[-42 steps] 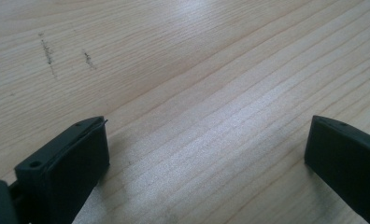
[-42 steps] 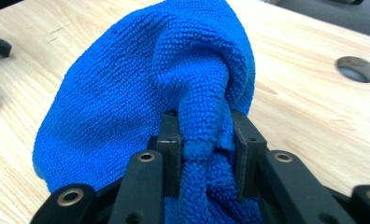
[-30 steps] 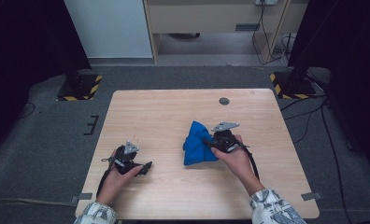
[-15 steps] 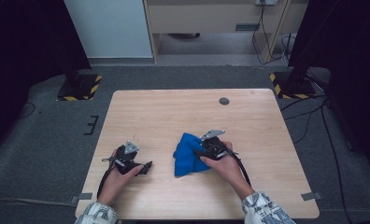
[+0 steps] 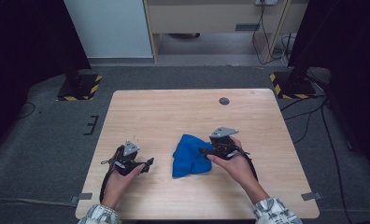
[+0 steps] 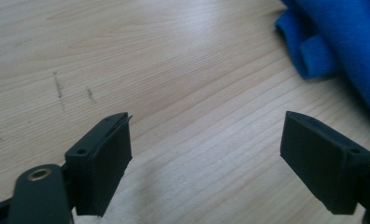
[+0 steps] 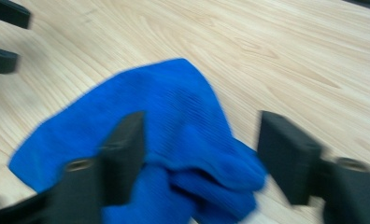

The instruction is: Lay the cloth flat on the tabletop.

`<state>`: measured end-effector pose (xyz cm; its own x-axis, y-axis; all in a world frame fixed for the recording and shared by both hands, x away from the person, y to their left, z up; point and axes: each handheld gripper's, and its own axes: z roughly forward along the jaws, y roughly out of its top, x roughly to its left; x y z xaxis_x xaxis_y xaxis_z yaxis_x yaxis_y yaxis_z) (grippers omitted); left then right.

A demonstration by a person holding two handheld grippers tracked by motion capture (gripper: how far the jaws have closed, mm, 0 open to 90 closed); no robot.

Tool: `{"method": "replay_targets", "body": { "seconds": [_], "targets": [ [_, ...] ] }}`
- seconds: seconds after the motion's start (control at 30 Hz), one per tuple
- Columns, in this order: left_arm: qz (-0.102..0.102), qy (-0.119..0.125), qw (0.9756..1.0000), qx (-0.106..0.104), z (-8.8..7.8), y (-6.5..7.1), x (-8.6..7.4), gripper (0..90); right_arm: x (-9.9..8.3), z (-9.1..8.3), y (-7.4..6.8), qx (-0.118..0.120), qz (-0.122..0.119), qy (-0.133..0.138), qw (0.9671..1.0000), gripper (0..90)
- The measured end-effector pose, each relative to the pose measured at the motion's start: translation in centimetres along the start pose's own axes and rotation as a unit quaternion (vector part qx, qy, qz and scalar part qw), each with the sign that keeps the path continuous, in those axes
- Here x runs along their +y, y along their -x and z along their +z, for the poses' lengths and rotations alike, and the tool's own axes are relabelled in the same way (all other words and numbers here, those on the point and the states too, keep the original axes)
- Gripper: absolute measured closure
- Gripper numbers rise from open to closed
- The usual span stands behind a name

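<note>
A crumpled blue cloth (image 5: 190, 156) lies on the wooden table (image 5: 174, 112), a little right of centre near the front. My right gripper (image 5: 202, 150) is at the cloth's right edge and points left. In the right gripper view the cloth (image 7: 174, 107) lies bunched under and between the jaws of my right gripper (image 7: 202, 154). Those jaws have just been closing a little, but stand apart and the pads do not press on it. My left gripper (image 5: 148, 163) hovers left of the cloth. Its jaws have just been closing somewhat and it (image 6: 204, 158) is open over bare wood, with the cloth (image 6: 342, 42) beyond it.
A small dark round disc (image 5: 224, 101) is set in the table's far right part. Two dark stands with yellow-black striped bases (image 5: 80, 88) (image 5: 290, 86) flank the table's far corners on the grey floor. The left gripper's jaws (image 7: 3, 35) show far off in the right gripper view.
The cloth has been pulled left and nearer the person, and now lies lower and flatter. The right gripper went with it, then drew back slightly right. The left hand stays about where it was.
</note>
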<state>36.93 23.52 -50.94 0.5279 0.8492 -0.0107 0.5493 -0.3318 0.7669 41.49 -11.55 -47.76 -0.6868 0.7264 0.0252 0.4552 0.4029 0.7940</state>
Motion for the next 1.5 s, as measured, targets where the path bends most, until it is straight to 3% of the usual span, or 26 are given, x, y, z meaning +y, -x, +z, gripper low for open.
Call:
{"method": "replay_targets", "body": {
  "seconds": [0.1, 0.3, 0.47, 0.6, 0.8, 1.17, 1.4, 1.5],
  "targets": [
    [-0.004, 0.012, 0.9999, -0.009, -0.6, 1.0, 0.2, 22.7, -0.9, -0.5, 0.9, -0.012, 0.003, -0.002, 0.9999, 55.9],
    [0.028, 0.017, 0.9993, -0.018, -0.9, 3.9, 0.5, 29.4, -3.2, -0.9, 2.7, -0.022, 0.019, 0.004, 0.9996, 73.0],
    [0.052, 0.029, 0.9975, -0.038, -0.6, 5.9, 0.9, 29.4, -3.9, -1.0, 3.6, -0.022, 0.035, 0.008, 0.9991, 83.7],
    [0.059, 0.024, 0.9966, -0.052, 0.3, 6.8, 0.9, 29.9, -4.0, -0.9, 3.1, -0.018, 0.031, 0.011, 0.9993, 81.4],
    [0.063, 0.017, 0.9953, -0.072, 1.3, 7.7, 1.0, 32.8, -4.2, -0.3, 2.4, -0.015, 0.03, 0.004, 0.9994, 66.1],
    [0.08, 0.0, 0.9931, -0.086, 2.1, 8.4, 0.8, 41.8, -4.6, 0.2, 2.1, -0.001, 0.034, -0.011, 0.9994, 49.2],
    [0.103, -0.016, 0.9906, -0.089, 3.1, 8.7, 0.7, 49.3, -5.0, 0.8, 2.0, 0.008, 0.036, -0.028, 0.9989, 53.2],
    [0.109, -0.015, 0.99, -0.089, 3.3, 8.6, 0.8, 54.7, -5.1, 1.0, 1.9, 0.01, 0.036, -0.033, 0.9988, 60.2]
  ]
}}
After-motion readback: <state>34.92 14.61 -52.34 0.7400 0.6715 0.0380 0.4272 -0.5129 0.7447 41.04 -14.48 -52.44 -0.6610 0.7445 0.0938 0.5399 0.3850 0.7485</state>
